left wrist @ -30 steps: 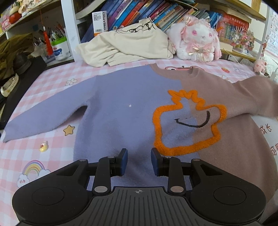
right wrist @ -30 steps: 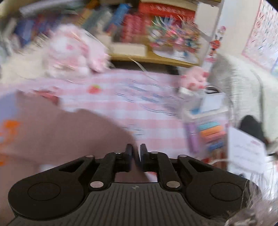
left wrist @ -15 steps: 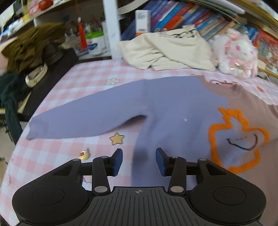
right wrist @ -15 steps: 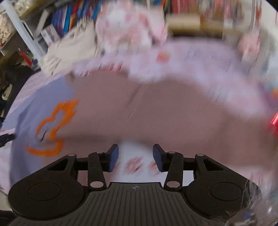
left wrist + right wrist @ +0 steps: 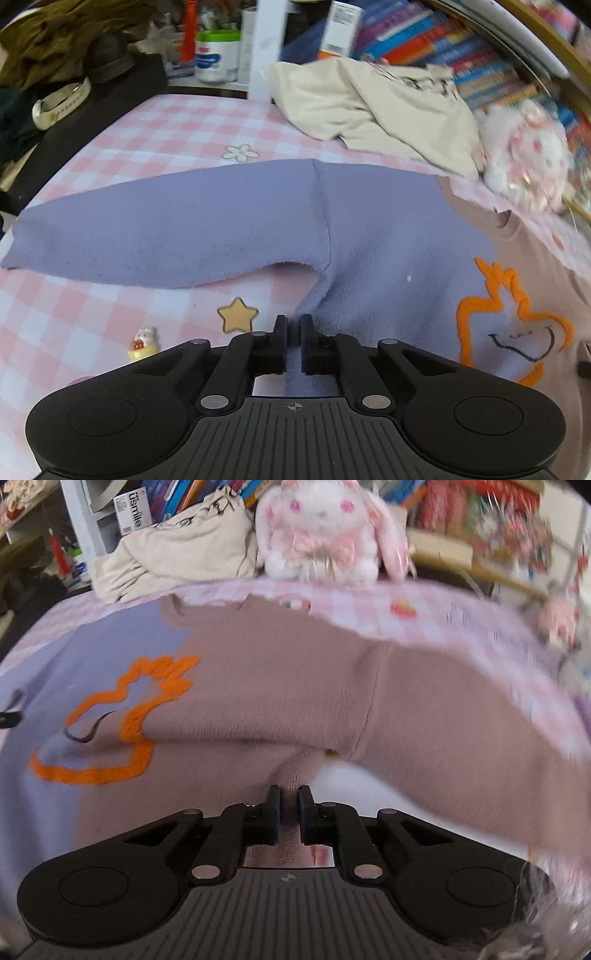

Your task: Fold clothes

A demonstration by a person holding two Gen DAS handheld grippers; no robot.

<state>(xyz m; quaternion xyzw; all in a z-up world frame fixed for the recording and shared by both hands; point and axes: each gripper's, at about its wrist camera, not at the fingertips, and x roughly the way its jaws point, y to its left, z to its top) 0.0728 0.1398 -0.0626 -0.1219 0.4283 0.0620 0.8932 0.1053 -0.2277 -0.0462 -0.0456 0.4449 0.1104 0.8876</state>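
both hand-held grippers [image 5: 293,328] [image 5: 289,799] pinch the sweater [image 5: 388,240]; box [image 5: 133,511] seemingly reads "usmile".

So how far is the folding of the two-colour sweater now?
Done: the sweater lies flat, front up, on the checked cloth, purple sleeve spread out. In hand: the left gripper is shut on its purple side edge below the armpit, and the right gripper is shut on the brown side edge. Left: every fold; the cream garment waits behind.

The left gripper [image 5: 293,328] is clamped on the side edge of the two-tone purple and mauve knitted sweater [image 5: 388,236]; the right gripper [image 5: 289,800] pinches its opposite edge, below the armpit.
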